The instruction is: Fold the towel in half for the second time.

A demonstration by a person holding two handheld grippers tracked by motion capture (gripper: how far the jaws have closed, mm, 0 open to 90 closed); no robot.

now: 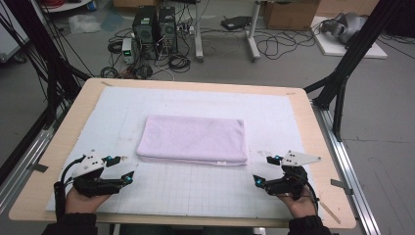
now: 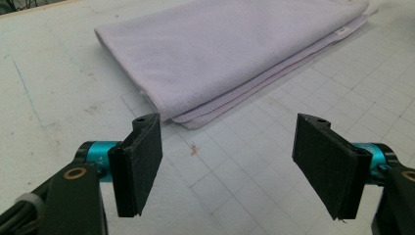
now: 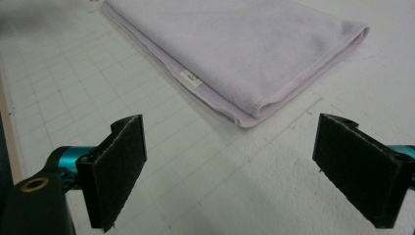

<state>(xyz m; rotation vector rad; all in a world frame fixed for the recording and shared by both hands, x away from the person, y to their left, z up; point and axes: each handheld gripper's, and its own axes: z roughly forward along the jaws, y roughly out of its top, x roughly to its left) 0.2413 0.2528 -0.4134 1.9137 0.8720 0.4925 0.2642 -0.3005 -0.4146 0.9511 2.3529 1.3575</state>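
The left gripper (image 1: 126, 169) is wide open. There is nothing between its two black pads (image 2: 139, 164), and they touch nothing. In the left gripper view the white mat (image 2: 58, 98) with its thin grid lines shows in the gap.

The right gripper (image 1: 263, 170) is wide open too. Its pads (image 3: 117, 169) are far apart and hold nothing.

A folded pink towel (image 1: 193, 138) lies flat on the mat, between the two grippers and a bit farther out than both. The left gripper points at the towel's near corner (image 2: 188, 120), which sits just past its pads. The right gripper points at the other near corner (image 3: 252, 117), also just ahead of its pads. A small white tag (image 3: 190, 77) sticks out of the towel's edge, ahead of the right gripper's left pad.

Each gripper is held in a hand (image 1: 83, 199) at the near edge of the table (image 1: 58, 142).
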